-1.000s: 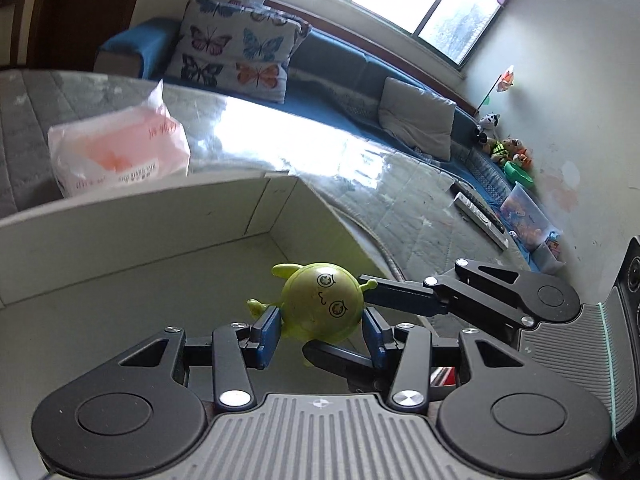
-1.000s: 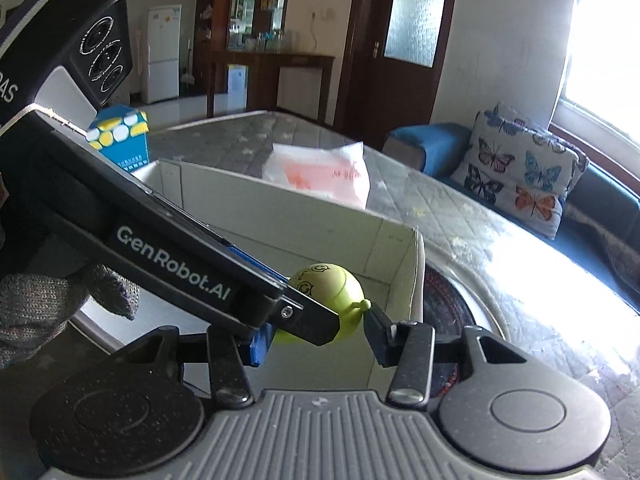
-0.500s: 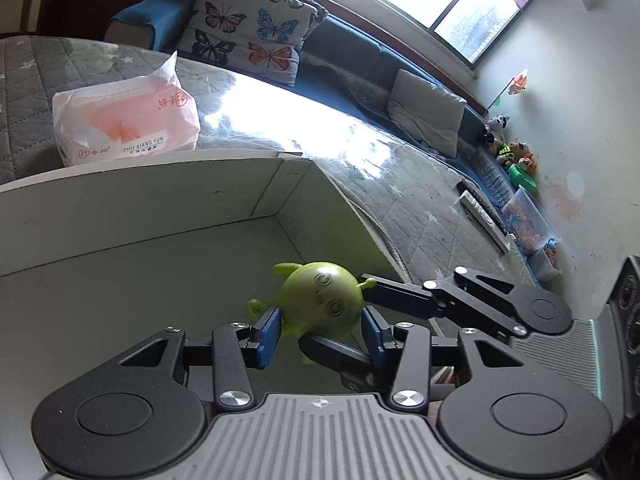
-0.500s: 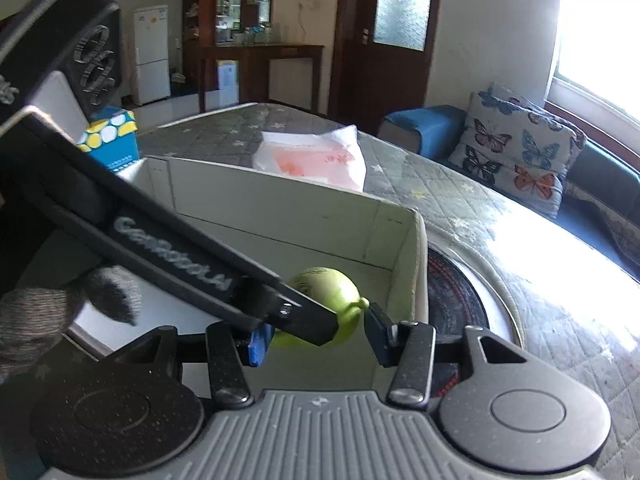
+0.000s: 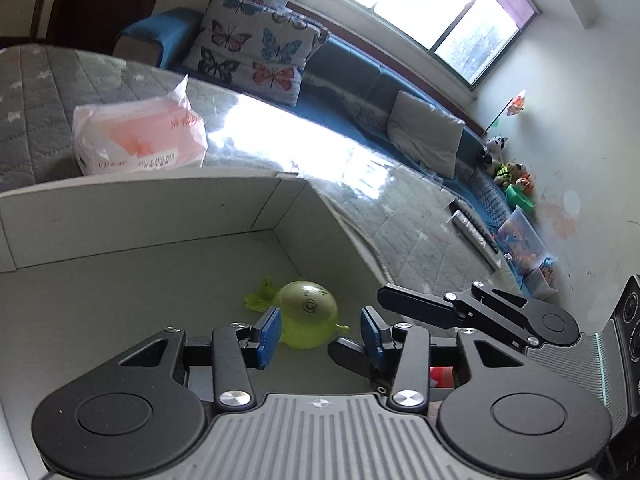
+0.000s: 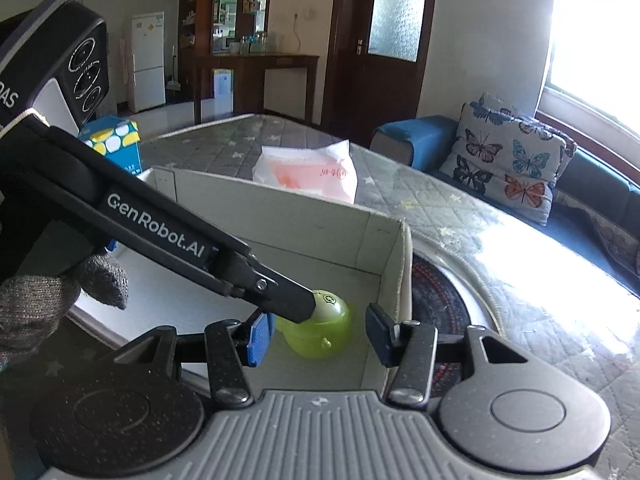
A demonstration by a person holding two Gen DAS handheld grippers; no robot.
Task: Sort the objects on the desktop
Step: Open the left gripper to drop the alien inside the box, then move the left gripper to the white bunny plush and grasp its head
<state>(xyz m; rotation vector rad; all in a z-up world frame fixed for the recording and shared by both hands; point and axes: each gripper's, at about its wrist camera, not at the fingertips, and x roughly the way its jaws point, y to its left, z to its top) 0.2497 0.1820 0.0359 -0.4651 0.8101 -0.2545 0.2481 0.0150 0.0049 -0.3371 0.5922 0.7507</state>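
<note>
A round green toy with small limbs (image 5: 306,314) lies on the floor of the white cardboard box (image 5: 140,204), near its far right corner. My left gripper (image 5: 318,336) is open, its blue pads apart on either side of the toy and not touching it. In the right wrist view the toy (image 6: 326,330) lies just beyond my right gripper (image 6: 320,338), which is open and hovers over the box's right wall (image 6: 394,276). The left gripper's finger (image 6: 276,294) crosses in front of the toy.
A pink tissue pack (image 5: 140,136) lies on the grey quilted table behind the box. A blue and yellow carton (image 6: 112,142) stands at the box's far left. A round woven mat (image 6: 440,296) lies right of the box. A sofa with butterfly cushions (image 5: 256,56) stands beyond.
My left gripper has opened and let go of the green toy, which has dropped onto the box floor and tipped over. Both grippers stay over the box.
</note>
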